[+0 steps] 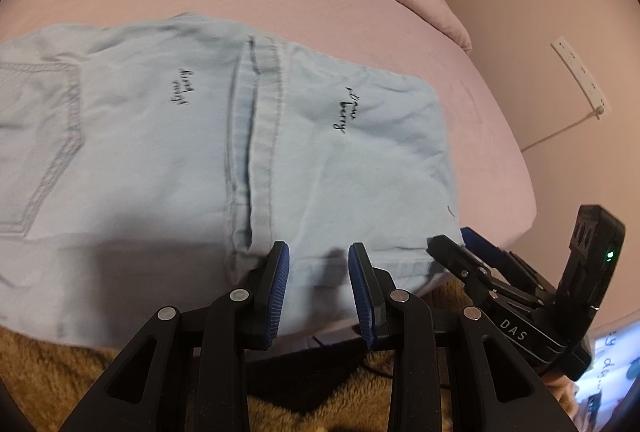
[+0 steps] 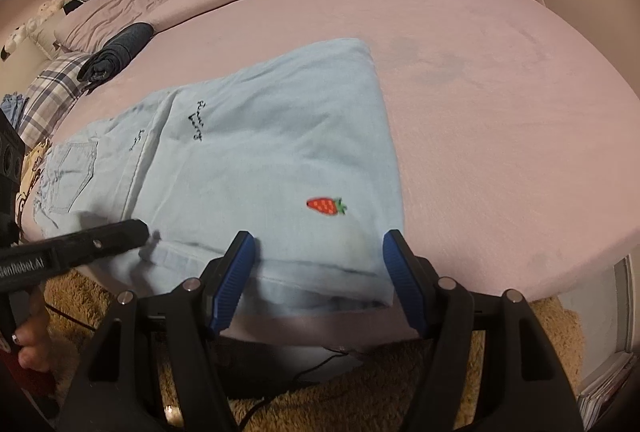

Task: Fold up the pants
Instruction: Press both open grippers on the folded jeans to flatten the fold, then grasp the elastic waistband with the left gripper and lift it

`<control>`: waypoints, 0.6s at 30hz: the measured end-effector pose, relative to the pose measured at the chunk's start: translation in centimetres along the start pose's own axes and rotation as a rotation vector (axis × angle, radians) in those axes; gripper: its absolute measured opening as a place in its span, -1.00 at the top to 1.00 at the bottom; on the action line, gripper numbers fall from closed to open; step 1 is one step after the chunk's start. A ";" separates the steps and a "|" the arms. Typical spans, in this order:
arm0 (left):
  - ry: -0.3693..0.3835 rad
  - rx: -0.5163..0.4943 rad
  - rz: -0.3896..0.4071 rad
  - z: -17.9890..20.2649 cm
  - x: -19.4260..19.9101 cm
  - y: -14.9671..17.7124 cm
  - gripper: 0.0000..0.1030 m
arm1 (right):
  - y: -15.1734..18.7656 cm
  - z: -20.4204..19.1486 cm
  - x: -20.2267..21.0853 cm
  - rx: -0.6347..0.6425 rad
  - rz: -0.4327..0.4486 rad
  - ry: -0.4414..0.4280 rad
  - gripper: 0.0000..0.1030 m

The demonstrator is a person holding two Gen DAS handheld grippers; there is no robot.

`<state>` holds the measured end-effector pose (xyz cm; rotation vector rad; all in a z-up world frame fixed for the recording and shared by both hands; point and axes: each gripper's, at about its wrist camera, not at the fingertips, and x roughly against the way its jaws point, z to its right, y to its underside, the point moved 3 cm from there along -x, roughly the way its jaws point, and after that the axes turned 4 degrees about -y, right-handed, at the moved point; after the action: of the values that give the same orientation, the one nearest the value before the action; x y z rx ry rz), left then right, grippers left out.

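- Denim pants (image 2: 256,167) lying folded over across frame centre on pink bed (image 2: 500,111); another fold probably left.
- Left gripper (image 1: 318,264) part-open, right gripper (image 2: 318,252) wide, both over lower-frame hem, gripping nothing.

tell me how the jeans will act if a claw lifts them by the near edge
The jeans will probably sag and unfold, since they lie as soft stacked layers with wrinkles. They look light, thin denim. On the bed sheet they would likely drag and bunch rather than slide cleanly.
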<state>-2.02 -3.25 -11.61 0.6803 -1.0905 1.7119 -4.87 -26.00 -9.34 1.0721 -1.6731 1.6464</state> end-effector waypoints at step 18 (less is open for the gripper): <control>-0.320 0.363 0.402 -17.3 14.5 -4.6 -0.33 | -8.3 -4.0 0.8 0.014 0.110 -0.028 -0.29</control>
<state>-2.67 19.06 -5.71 1.0436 -1.2040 2.2340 1.07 -21.65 -3.75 1.0305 -1.7695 1.7218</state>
